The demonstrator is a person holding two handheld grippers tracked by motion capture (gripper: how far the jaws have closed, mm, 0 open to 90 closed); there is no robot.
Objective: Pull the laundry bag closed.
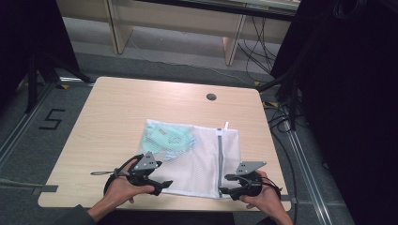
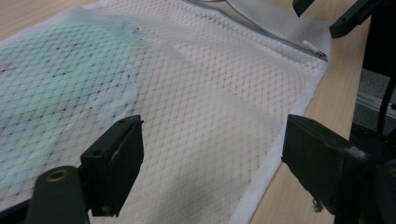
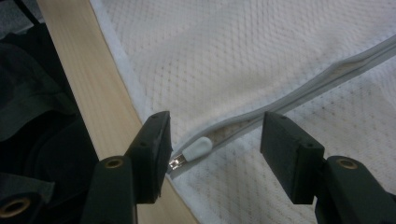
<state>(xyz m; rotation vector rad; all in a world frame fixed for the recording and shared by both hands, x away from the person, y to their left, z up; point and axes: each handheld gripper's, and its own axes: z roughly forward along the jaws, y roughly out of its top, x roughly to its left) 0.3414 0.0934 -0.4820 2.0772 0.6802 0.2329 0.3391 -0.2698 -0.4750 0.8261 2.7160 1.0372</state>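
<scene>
In the high view, the left gripper [image 1: 162, 185] sits at the lower left of centre, at the near left part of a white, rectangular mesh laundry bag [image 1: 202, 164] that lies flat on the pale wooden table [image 1: 108, 126]. In the left gripper view its jaws stand wide apart over the mesh with nothing between the pads, one over the netting, the other just past the bag's white hem.

A pale green folded garment [image 1: 171, 138] shows through the bag's upper left portion. It looks light, so the whole bag should lift easily, though the soft netting will sag and bunch instead of keeping its shape.

A grey zipper [image 1: 219, 159] runs down the bag right of centre to the near edge. There, at the lower right, the right gripper [image 1: 224, 184] is lined up. In the right gripper view its jaws are partly open and straddle the small white zipper pull [image 3: 198, 148]; the pads [image 3: 161, 140] do not yet press on it.

That small, smooth tab could slip, so it wants a square pinch across its flat faces. The left gripper would do best to pin or pinch the hem, which is firmer than the open mesh.
</scene>
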